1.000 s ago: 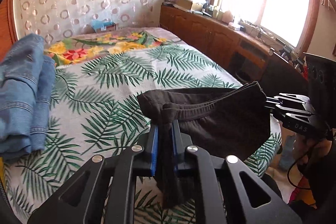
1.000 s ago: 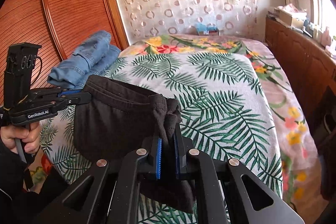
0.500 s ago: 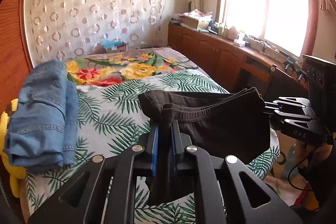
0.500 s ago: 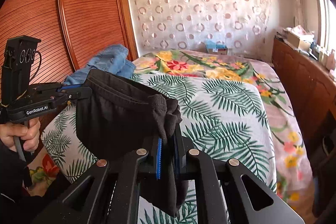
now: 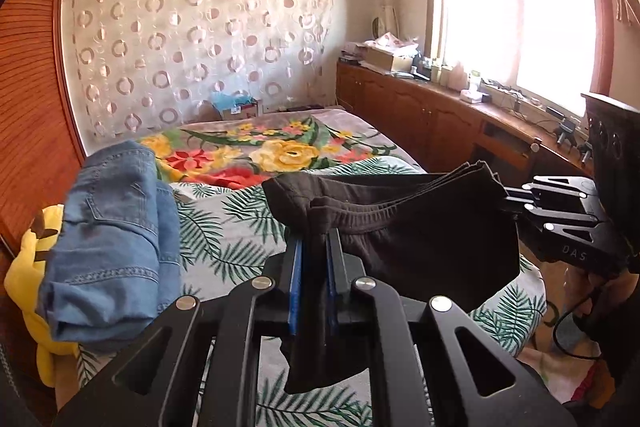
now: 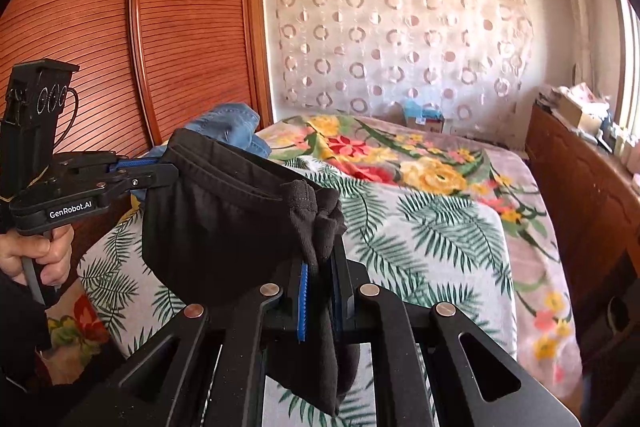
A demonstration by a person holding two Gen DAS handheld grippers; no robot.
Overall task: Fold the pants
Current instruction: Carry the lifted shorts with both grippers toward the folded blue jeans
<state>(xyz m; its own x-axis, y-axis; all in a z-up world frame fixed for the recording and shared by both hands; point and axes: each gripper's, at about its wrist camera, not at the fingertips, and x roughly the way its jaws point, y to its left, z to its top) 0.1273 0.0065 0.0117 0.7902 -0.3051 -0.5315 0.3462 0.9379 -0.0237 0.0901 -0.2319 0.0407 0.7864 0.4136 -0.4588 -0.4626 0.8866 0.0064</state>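
Observation:
The black pants (image 5: 420,239), folded into a short bundle, hang in the air above the bed, stretched between both grippers. My left gripper (image 5: 314,243) is shut on one bunched end of the waistband, with cloth drooping below its blue pads. My right gripper (image 5: 510,197) pinches the other end at the right edge of the left wrist view. In the right wrist view my right gripper (image 6: 320,267) is shut on a wad of the pants (image 6: 216,227), and my left gripper (image 6: 160,175), held by a hand (image 6: 36,255), clamps the far end.
A bed (image 5: 240,227) with a palm-leaf and flower cover lies below. Folded blue jeans (image 5: 116,227) sit at its left edge over a yellow plush toy (image 5: 32,259). A wooden wardrobe (image 6: 180,47) stands on the left, a low cabinet (image 5: 440,115) under the window on the right.
Both grippers have risen with the pants still stretched between them. The views tilt up, so more of the wall and the air conditioner shows. The grips are unchanged.

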